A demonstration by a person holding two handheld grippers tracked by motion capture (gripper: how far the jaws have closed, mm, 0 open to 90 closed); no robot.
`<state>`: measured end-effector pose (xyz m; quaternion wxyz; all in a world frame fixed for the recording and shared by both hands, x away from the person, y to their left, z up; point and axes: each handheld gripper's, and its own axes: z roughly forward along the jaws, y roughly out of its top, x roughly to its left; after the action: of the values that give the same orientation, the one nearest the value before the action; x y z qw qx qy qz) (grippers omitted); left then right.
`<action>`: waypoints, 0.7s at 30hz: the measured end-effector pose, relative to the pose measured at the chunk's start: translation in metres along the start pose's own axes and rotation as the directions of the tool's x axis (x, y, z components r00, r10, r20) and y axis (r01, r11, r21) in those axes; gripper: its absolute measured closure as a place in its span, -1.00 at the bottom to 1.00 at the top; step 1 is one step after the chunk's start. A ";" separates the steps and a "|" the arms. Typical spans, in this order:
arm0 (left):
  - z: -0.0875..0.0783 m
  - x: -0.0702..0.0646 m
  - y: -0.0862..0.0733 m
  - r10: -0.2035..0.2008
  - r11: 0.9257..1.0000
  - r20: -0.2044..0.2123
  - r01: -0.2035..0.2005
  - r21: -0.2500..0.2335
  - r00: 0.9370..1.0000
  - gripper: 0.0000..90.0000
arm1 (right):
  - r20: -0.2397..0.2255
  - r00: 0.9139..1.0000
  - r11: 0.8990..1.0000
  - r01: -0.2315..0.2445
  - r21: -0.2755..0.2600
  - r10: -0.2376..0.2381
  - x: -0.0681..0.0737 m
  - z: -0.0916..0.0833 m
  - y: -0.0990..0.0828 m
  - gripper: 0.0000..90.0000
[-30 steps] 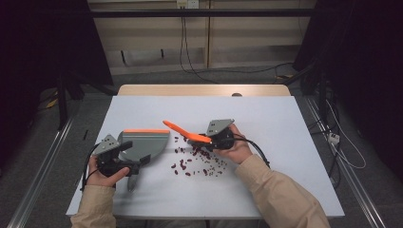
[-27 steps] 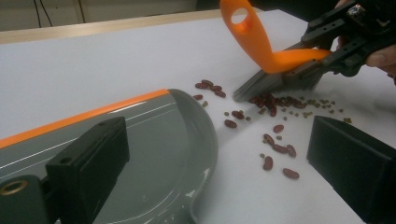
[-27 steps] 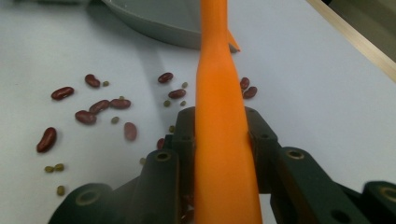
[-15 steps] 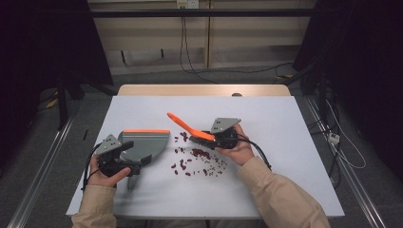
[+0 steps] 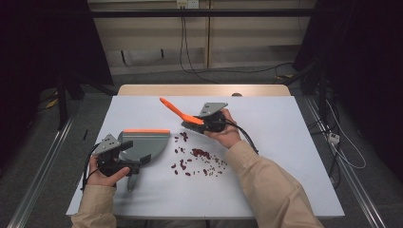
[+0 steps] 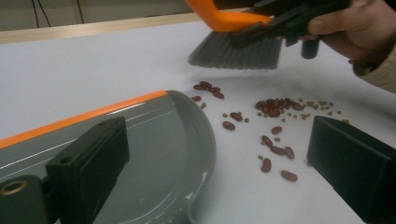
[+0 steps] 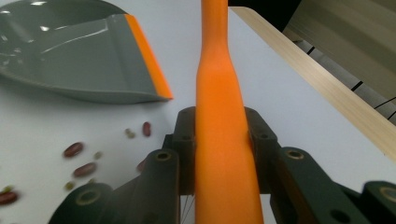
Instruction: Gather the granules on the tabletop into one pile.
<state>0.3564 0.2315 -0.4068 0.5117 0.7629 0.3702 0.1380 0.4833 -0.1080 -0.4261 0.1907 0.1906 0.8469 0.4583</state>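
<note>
Right claw point(image 5: 205, 124) is closed on the orange handle of the brush point(image 5: 183, 115), both jaws pressed flat against its sides in the right gripper view; the bristles hang just above the desk point(image 5: 285, 142), at 12 o'clock from the scattered beans point(image 5: 199, 159). Left claw point(image 5: 124, 164): it appears to grip the handle end of the grey dustpan point(image 5: 142, 142), but in the left gripper view the jaws stand well apart and contact is hidden, so I cannot tell its state. Dustpan lies flat at 9 o'clock from the beans, orange lip point(image 6: 84, 116) on its far edge, rounded side toward the spill. Handling judgement: brush is light, rigid plastic with soft bristles; hold at the thick lower handle, as now, for control. Beans are small, hard and smooth, likely to roll or skip ahead of the bristles; tinier greenish grains point(image 6: 317, 106) are mixed in. Pan is light and may slide unless held down. Nothing else stands on the desk; the person's own forearm point(image 5: 266, 185) crosses at 5 o'clock of the spill.
</note>
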 end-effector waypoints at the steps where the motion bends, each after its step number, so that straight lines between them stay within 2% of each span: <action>1: -0.001 0.001 0.000 -0.002 1.000 -0.002 0.002 0.000 1.000 -0.88 | -0.001 1.000 1.000 0.009 0.004 -0.009 -0.002 0.005 0.002 0.58; 3: -0.002 0.002 -0.001 -0.005 1.000 -0.006 0.005 -0.001 1.000 -0.88 | -0.018 1.000 1.000 0.016 0.003 -0.015 -0.006 0.014 0.004 0.58; 5: -0.004 0.003 -0.002 -0.009 1.000 -0.011 0.009 0.000 1.000 -0.88 | -0.030 0.999 0.999 0.029 0.025 -0.029 -0.005 0.023 0.004 0.58; 6: -0.004 0.004 -0.003 -0.011 1.000 -0.013 0.011 -0.004 1.000 -0.88 | -0.047 0.998 0.998 0.039 0.044 -0.037 -0.003 0.026 0.003 0.58; 8: -0.007 0.006 -0.004 -0.014 1.000 -0.019 0.014 -0.002 1.000 -0.88 | -0.104 0.994 0.999 0.024 0.037 -0.020 0.002 0.028 0.000 0.58; 10: -0.009 0.007 -0.004 -0.018 1.000 -0.021 0.017 -0.006 1.000 -0.88 | -0.113 0.993 0.997 0.052 0.059 -0.045 0.007 0.026 0.002 0.58; 15: -0.013 0.008 -0.006 -0.020 1.000 -0.030 0.020 -0.010 0.999 -0.88 | -0.174 0.984 0.997 0.056 0.060 -0.045 0.017 0.015 0.000 0.58; 21: -0.015 0.009 -0.007 -0.020 1.000 -0.040 0.020 -0.008 0.999 -0.88 | -0.209 0.976 0.997 0.067 0.039 -0.058 0.033 -0.001 -0.008 0.57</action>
<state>0.3509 0.2490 -0.4078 0.5085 0.7542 0.3875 0.1497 0.4538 -0.0961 -0.4373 0.1112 0.1195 0.8781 0.4498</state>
